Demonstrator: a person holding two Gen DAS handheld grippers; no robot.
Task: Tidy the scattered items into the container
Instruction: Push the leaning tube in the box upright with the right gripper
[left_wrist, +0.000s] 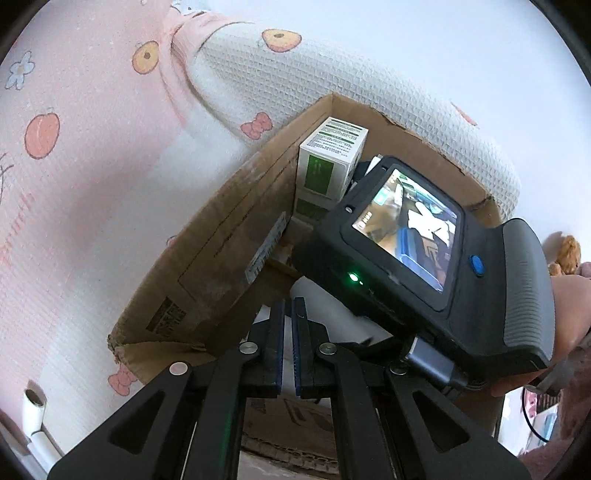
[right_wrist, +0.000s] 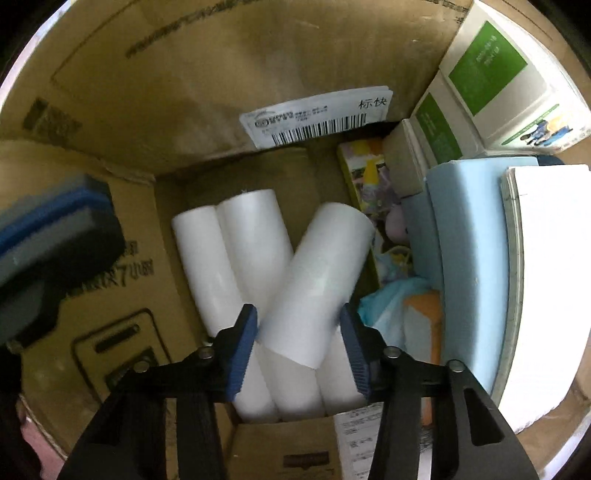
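Note:
The cardboard box (left_wrist: 221, 236) is the container. In the right wrist view my right gripper (right_wrist: 298, 328) reaches down inside the box (right_wrist: 155, 92), its jaws open around a white roll (right_wrist: 317, 273) that lies tilted on top of several other white rolls (right_wrist: 229, 251). I cannot tell if the pads touch it. In the left wrist view my left gripper (left_wrist: 289, 314) hovers at the box's near edge with its jaws nearly together and nothing between them. The right gripper's body with its lit screen (left_wrist: 410, 229) fills the box opening.
Green and white cartons (left_wrist: 332, 158) stand stacked in the box's far corner, also seen in the right wrist view (right_wrist: 491, 81). A light blue foam block (right_wrist: 469, 258), a white book (right_wrist: 550, 280) and colourful packets (right_wrist: 369, 184) fill the right side. The box sits on pink and white patterned bedding (left_wrist: 92, 147).

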